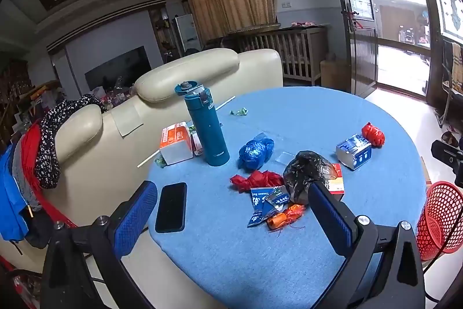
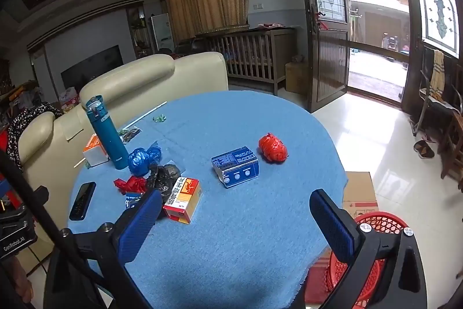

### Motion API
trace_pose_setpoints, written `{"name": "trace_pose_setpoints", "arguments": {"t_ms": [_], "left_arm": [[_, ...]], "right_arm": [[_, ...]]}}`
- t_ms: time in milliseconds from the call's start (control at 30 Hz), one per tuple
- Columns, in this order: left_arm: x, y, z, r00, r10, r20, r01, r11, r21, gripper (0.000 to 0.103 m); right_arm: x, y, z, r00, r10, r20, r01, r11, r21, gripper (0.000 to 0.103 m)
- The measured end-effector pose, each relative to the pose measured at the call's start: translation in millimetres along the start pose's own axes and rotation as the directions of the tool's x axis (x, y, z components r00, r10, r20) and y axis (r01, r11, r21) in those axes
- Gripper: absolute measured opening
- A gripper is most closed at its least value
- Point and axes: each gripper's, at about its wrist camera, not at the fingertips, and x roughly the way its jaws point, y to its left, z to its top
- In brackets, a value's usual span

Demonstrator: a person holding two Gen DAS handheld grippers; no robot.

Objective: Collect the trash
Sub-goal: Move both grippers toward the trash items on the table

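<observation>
Trash lies scattered on a round table with a blue cloth [image 1: 246,251]: a crumpled blue bag [image 1: 255,150], a red bag scrap [image 1: 256,180], a black bag [image 1: 303,173], torn blue wrappers [image 1: 264,203] and an orange wrapper [image 1: 285,217]. Farther right sit a blue-white carton [image 2: 235,165], a red bag ball [image 2: 272,148] and a red-yellow box [image 2: 183,200]. A red mesh basket [image 2: 373,225] stands on the floor at the table's right edge. My left gripper [image 1: 233,213] hovers open above the wrapper pile. My right gripper [image 2: 235,217] hangs open over bare cloth, holding nothing.
A teal flask [image 1: 207,126], a black phone [image 1: 171,207] and an orange-white box [image 1: 176,142] also sit on the table. A cream sofa [image 1: 185,71] draped with clothes backs the table on the left. A cardboard box [image 2: 358,193] stands by the basket.
</observation>
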Motion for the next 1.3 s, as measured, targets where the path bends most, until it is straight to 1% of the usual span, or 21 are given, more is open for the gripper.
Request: {"name": "trace_pose_setpoints", "arguments": {"t_ms": [267,433,467,633,900,1200,1300], "left_arm": [[1,0,0,1.0,0.0,-0.004,0.0,1.0,0.002,0.103],[3,0,0,1.0,-0.003,-0.008,0.003,1.0,0.004,0.103],[3,0,0,1.0,-0.004,-0.009,0.004,1.0,0.004,0.103],[7,1,0,1.0,-0.007,-0.017,0.007,1.0,0.004,0.103],[15,1,-2,0.999,-0.011,-0.036,0.011,1.0,0.003,0.103],[24,-2,-2,0.998,-0.014,-0.054,0.015,1.0,0.006,0.103],[30,-3,-3,0.998,-0.015,-0.065,0.016,1.0,0.011,0.103]], "right_arm": [[2,2,0,1.0,0.0,-0.006,0.0,1.0,0.002,0.103],[12,7,1,1.0,-0.001,-0.011,0.001,1.0,0.005,0.103],[4,2,1,1.0,0.001,-0.01,-0.001,1.0,0.003,0.103],[6,2,2,1.0,0.001,-0.013,-0.001,1.0,0.003,0.103],[14,5,1,1.0,-0.001,-0.021,0.001,1.0,-0.003,0.103],[23,5,3,0.998,-0.016,-0.056,0.015,1.0,-0.006,0.103],[27,3,4,0.999,-0.014,-0.047,0.014,1.0,0.001,0.103]]}}
